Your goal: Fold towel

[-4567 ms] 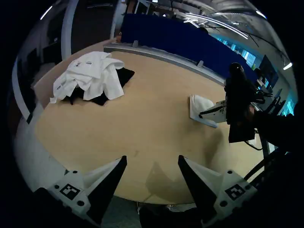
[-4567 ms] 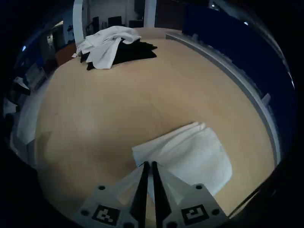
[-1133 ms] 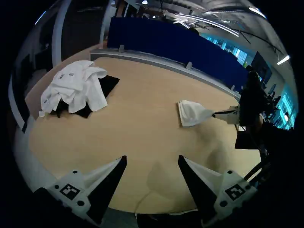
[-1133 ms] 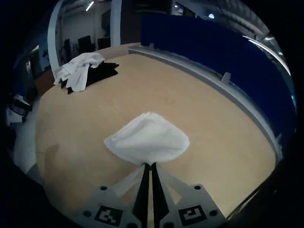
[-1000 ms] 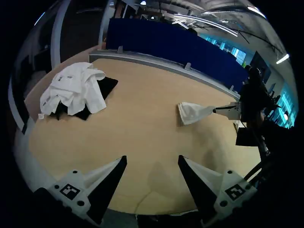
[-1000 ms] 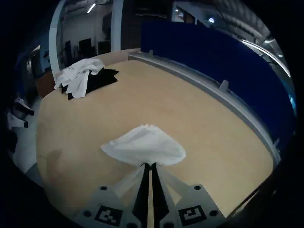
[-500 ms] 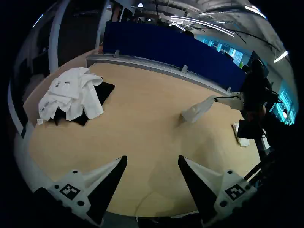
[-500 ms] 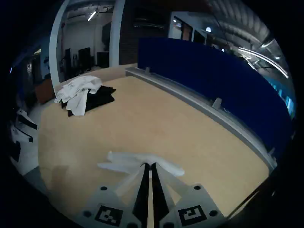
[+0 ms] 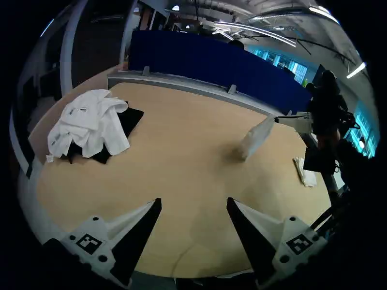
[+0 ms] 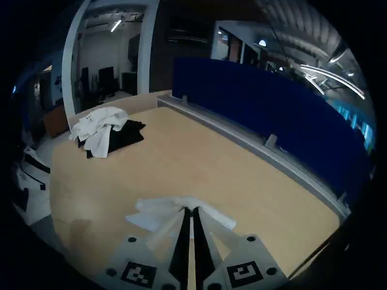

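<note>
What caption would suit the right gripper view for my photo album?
The right hand-held gripper pinches a white towel over a wooden table, laundry pile beyond.

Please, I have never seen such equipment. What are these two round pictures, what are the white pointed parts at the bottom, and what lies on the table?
This is no robot. The white parts are hand-held tongs, one pair in each hand. A wide-angle camera rides on each pair and looks forward along its two fingers, which is why the pictures are round.

The left gripper view looks along the left tongs. They are open and hold nothing.

The right gripper view looks along the right tongs, which are shut on a white towel. The left gripper view shows this same towel from farther off, hanging from them.

On the wooden table lie a pile of white and black clothes and, near the edge, a small folded white cloth.
</note>
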Demonstrator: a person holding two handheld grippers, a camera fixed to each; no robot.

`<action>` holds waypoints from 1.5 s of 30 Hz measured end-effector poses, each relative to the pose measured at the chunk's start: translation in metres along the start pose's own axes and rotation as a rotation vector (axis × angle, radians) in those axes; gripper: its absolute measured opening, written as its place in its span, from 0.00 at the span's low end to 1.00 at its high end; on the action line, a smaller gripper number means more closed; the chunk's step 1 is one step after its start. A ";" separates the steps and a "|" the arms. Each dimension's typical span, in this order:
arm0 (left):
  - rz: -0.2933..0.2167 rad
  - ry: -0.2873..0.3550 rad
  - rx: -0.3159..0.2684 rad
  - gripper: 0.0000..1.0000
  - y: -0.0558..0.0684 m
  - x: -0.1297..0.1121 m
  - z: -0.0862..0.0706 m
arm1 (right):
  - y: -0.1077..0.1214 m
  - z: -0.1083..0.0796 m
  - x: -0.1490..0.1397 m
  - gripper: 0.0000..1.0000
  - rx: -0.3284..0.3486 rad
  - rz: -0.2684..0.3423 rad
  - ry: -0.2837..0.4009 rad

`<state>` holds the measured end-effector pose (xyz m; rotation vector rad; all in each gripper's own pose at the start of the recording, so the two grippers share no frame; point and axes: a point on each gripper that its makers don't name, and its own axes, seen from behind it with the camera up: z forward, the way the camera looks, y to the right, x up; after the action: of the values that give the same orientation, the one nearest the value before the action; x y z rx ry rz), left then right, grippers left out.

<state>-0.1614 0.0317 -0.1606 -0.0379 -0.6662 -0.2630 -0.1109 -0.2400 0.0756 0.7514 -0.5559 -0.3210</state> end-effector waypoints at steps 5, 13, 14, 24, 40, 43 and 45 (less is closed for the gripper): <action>0.004 0.006 -0.010 1.00 0.003 0.004 0.003 | 0.011 -0.011 0.007 0.04 -0.018 0.009 0.017; 0.016 0.008 -0.035 1.00 0.015 0.012 0.010 | 0.041 -0.036 0.007 0.04 -0.053 0.029 0.029; 0.018 0.008 -0.038 1.00 0.016 0.013 0.011 | 0.046 -0.039 0.006 0.04 -0.060 0.031 0.030; 0.032 0.010 -0.058 1.00 0.029 0.025 0.022 | 0.107 -0.087 -0.013 0.04 -0.122 0.058 0.033; 0.042 -0.010 -0.078 1.00 0.056 0.026 0.036 | 0.225 -0.157 -0.087 0.04 -0.236 0.095 -0.057; 0.045 -0.013 -0.080 1.00 0.061 0.025 0.038 | 0.242 -0.165 -0.102 0.03 -0.253 0.101 -0.080; 0.048 -0.015 -0.079 1.00 0.063 0.025 0.039 | 0.252 -0.170 -0.113 0.03 -0.264 0.107 -0.095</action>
<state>-0.1498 0.0918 -0.1113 -0.1312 -0.6683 -0.2433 -0.0833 0.0809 0.1144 0.4519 -0.6266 -0.3245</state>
